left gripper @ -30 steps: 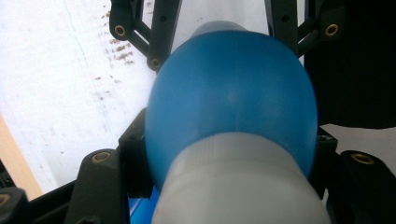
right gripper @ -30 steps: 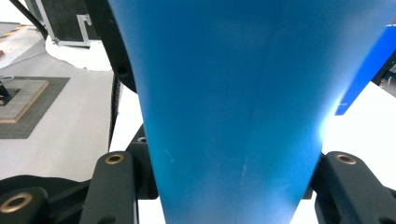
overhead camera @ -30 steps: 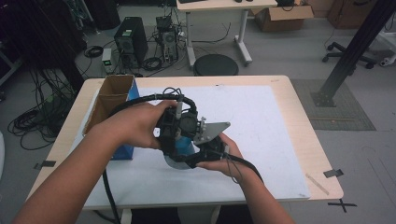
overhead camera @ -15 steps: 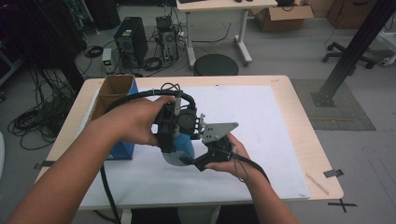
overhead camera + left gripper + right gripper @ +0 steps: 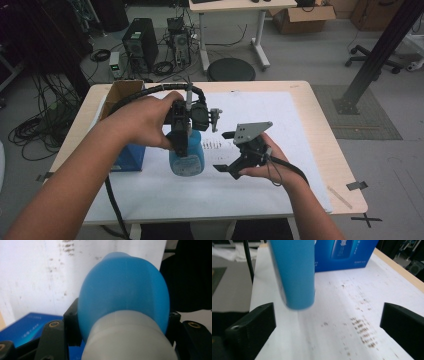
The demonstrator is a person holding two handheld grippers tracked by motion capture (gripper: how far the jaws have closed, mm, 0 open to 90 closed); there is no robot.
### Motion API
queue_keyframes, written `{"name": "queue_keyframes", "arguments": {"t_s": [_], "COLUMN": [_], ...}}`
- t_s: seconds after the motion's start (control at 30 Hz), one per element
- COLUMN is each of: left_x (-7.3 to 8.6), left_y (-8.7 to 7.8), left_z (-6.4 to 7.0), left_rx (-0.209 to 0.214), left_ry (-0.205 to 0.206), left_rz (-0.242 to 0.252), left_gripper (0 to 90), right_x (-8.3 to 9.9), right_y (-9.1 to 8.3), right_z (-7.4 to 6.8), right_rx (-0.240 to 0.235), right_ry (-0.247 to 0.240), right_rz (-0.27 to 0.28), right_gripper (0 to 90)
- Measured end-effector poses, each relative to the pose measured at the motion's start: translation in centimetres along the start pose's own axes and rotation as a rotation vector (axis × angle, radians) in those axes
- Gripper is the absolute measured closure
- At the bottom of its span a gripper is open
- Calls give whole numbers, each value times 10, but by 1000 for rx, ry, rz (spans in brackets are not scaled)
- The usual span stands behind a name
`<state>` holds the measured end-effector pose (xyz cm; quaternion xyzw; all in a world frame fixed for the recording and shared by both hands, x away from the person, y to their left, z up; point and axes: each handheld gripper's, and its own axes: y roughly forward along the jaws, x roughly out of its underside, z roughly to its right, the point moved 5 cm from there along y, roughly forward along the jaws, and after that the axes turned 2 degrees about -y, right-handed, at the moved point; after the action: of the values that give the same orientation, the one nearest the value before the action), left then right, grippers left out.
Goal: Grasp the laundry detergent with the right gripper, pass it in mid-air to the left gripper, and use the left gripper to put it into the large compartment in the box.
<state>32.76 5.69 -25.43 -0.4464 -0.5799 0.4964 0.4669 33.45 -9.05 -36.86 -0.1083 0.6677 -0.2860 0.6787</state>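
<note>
A blue bottle (image 5: 186,159) with a white neck hangs bottom-down just above the white sheet. My left gripper (image 5: 183,141) points downward and is shut on its neck. In the left gripper view the bottle (image 5: 125,290) bulges between the jaws of the left gripper (image 5: 122,323). My right gripper (image 5: 225,151) is held level a little to the right of the bottle, open, with nothing between its jaws. In the right gripper view the bottle's (image 5: 294,272) lower end floats ahead and left of the right gripper (image 5: 328,327).
A white paper sheet (image 5: 265,120) with small dark specks covers most of the wooden table (image 5: 320,125). A blue carton (image 5: 127,156) lies left of the bottle, and an open cardboard box (image 5: 120,92) sits at the back left corner.
The right gripper has drawn away from the bottle toward the right and now stands apart with its jaws wide. The left gripper keeps the bottle, shifted slightly.
</note>
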Motion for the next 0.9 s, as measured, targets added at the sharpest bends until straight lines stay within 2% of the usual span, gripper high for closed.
{"name": "queue_keyframes", "arguments": {"t_s": [0.1, 0.13, 0.17, 0.3, 0.43, 0.5, 0.57, 0.67, 0.9], "left_x": [2, 2, 3, 9, 18, 23, 31, 40, 67], "left_y": [-4, -7, -9, -20, -31, -36, -42, -50, -75], "left_z": [-7, -10, -14, -28, -44, -52, -61, -71, -94], "left_rx": [9, 11, 14, 31, 29, 34, 42, 46, 71], "left_ry": [-88, -123, -162, -327, -471, -561, -647, -752, -967], "left_rz": [-12, -15, -13, -5, 1, 1, -7, -3, -12], "left_gripper": [382, 382, 382, 382, 381, 381, 381, 381, 382], "right_x": [0, 0, 0, 1, 7, 10, 13, 16, 22], "right_y": [-11, -19, -19, -34, -48, -54, -59, -67, -77], "right_z": [7, 11, 11, 21, 30, 34, 37, 40, 48], "right_rx": [18, 31, 31, 51, 72, 81, 87, 96, 107], "right_ry": [-27, -36, -36, -55, -74, -75, -72, -63, -39], "right_rz": [-47, -80, -80, -160, -239, -266, -281, -287, -295], "right_gripper": [7, 8, 8, 7, 11, 13, 14, 13, 14]}}
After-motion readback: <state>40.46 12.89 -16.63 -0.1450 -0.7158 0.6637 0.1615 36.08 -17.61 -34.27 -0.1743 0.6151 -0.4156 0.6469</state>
